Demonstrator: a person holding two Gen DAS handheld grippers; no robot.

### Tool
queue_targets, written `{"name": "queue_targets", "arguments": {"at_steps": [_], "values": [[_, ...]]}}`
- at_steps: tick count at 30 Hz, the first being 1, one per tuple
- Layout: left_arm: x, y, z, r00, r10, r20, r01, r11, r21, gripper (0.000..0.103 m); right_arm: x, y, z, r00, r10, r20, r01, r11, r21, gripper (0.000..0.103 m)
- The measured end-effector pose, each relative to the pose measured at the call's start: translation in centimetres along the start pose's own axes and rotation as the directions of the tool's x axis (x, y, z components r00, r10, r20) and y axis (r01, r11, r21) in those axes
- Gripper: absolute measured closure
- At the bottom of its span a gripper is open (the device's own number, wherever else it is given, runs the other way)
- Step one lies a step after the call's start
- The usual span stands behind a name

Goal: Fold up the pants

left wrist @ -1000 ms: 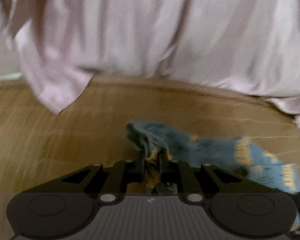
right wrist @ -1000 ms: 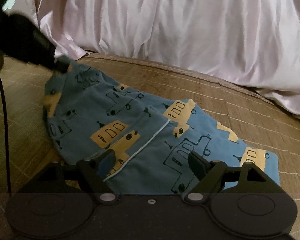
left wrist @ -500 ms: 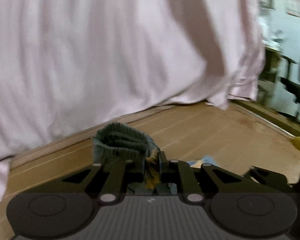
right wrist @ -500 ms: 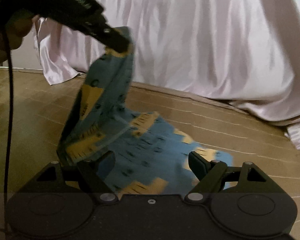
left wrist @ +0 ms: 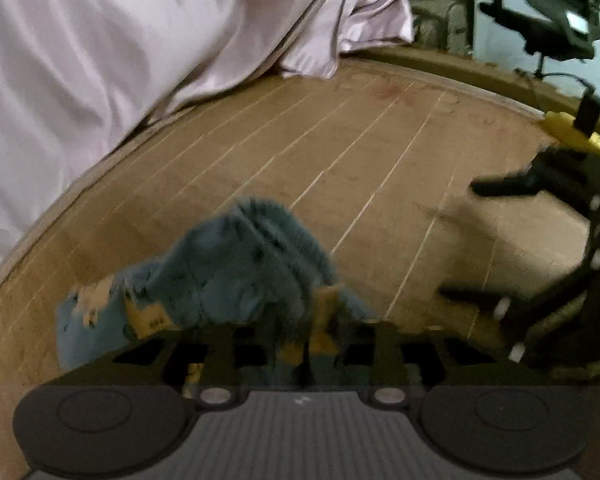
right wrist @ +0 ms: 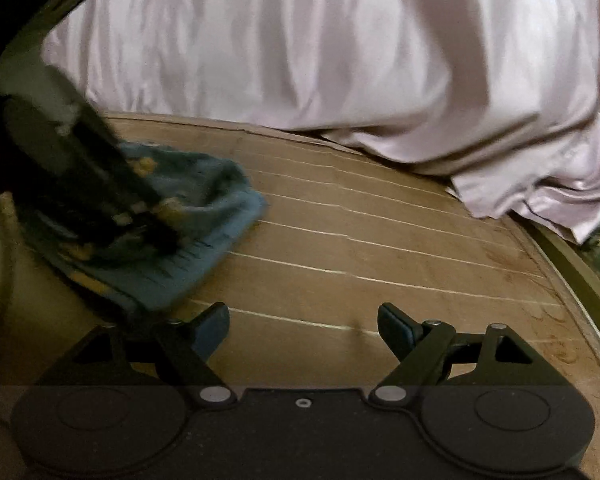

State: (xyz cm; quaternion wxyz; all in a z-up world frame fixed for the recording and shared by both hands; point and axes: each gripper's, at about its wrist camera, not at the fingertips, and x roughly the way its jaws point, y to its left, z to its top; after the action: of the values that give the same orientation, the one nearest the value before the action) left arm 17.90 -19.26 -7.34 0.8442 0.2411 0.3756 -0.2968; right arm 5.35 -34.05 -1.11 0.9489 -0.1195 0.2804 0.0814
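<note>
Left hand-held gripper [left wrist: 306, 344] clamped on the blue patterned pants [left wrist: 236, 272], fabric bunched between its closed fingers. Pants lie on the woven mat [left wrist: 380, 160], at 9 o'clock in the right wrist view. Right hand-held gripper [right wrist: 303, 322] spread wide, nothing in it, above bare mat. Pale satin sheet [right wrist: 340, 60] draped at 12 o'clock. Both views motion-blurred.

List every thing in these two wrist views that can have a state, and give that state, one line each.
pants: bunched, partly folded over, on the mat
left gripper: shut on the pants
right gripper: open, empty, apart from the pants
pink sheet: draped, hem resting on the mat
woven mat: lying flat
</note>
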Motion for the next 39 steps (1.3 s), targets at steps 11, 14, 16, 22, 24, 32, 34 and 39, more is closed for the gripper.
{"name": "queue_targets", "arguments": {"at_steps": [11,14,16,22,24,32,34,39], "values": [[-6.6,10.3,-6.7,0.97,0.242,0.04,-0.202,0.88,-0.429,0.029,2.1,1.3,6.1,0.997,0.043,0.061,-0.056,0.972,0.227,0.014],[-5.1,11.6,-9.1,0.978,0.203,-0.045,-0.2,0.86,-0.469,0.03,4.4,4.2,7.1,0.998,0.0,-0.066,0.011,0.987,0.159,0.014],[-5.3,11.0,-9.9,0.978,0.21,-0.014,-0.198,0.895,-0.399,0.027,5.2,5.2,6.2,0.988,-0.038,-0.149,0.047,0.997,0.058,0.014],[-7.5,10.6,-10.3,0.983,0.178,0.049,-0.16,0.955,-0.251,0.019,2.9,3.4,7.4,0.992,-0.046,-0.115,0.041,0.998,-0.043,0.008],[-7.9,11.3,-8.8,0.976,0.173,0.129,-0.135,0.956,-0.262,0.015,3.0,3.7,9.3,0.996,-0.065,-0.053,0.063,0.998,-0.032,0.008],[-0.1,13.4,-4.9,0.957,0.291,-0.005,-0.286,0.935,-0.21,0.015,10.8,6.1,10.8,0.98,-0.15,-0.132,0.135,0.984,-0.117,0.013],[-1.1,14.2,-5.4,0.964,0.264,0.012,-0.252,0.931,-0.265,0.015,9.3,5.6,11.2,0.989,-0.109,-0.105,0.098,0.99,-0.104,0.011],[-5.2,15.4,-7.0,0.976,0.216,0.0,-0.2,0.903,-0.382,0.012,4.5,6.9,12.1,0.998,0.007,-0.063,-0.021,0.974,-0.226,0.006]]}}
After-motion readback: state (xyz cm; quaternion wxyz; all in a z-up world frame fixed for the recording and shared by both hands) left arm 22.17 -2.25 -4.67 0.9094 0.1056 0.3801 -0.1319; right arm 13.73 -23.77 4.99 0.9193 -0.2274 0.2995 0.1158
